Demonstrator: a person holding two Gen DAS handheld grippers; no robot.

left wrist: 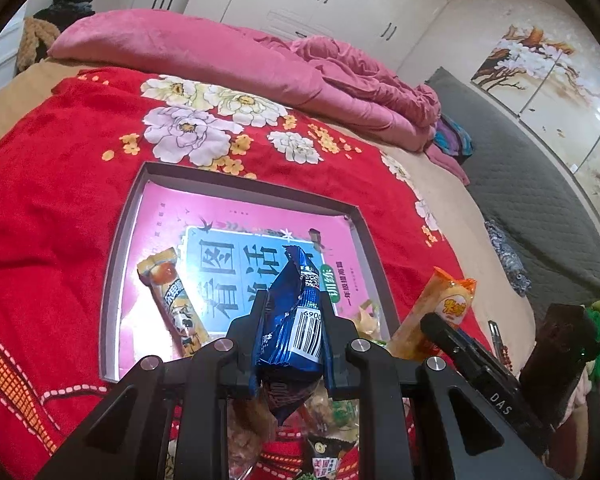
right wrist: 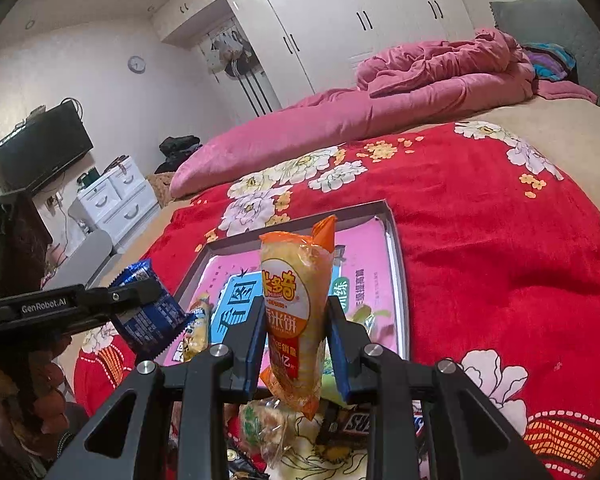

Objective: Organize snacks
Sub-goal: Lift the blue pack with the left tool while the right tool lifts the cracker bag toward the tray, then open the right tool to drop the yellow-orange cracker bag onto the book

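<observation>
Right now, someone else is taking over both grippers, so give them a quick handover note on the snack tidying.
Left gripper: shut on a blue snack packet, held above the tray.
Right gripper: shut on an orange rice cracker pack, also over the tray.
Tray: on the red floral blanket, already holding a yellow snack bar.
Left to do: set both packs down, then collect the loose snacks lying below the grippers.

Left gripper: fingers clamped on blue snack packet, barcode showing. Shallow grey box on red floral blanket holds a yellow snack bar. Right gripper grips orange rice-cracker pack.
</observation>
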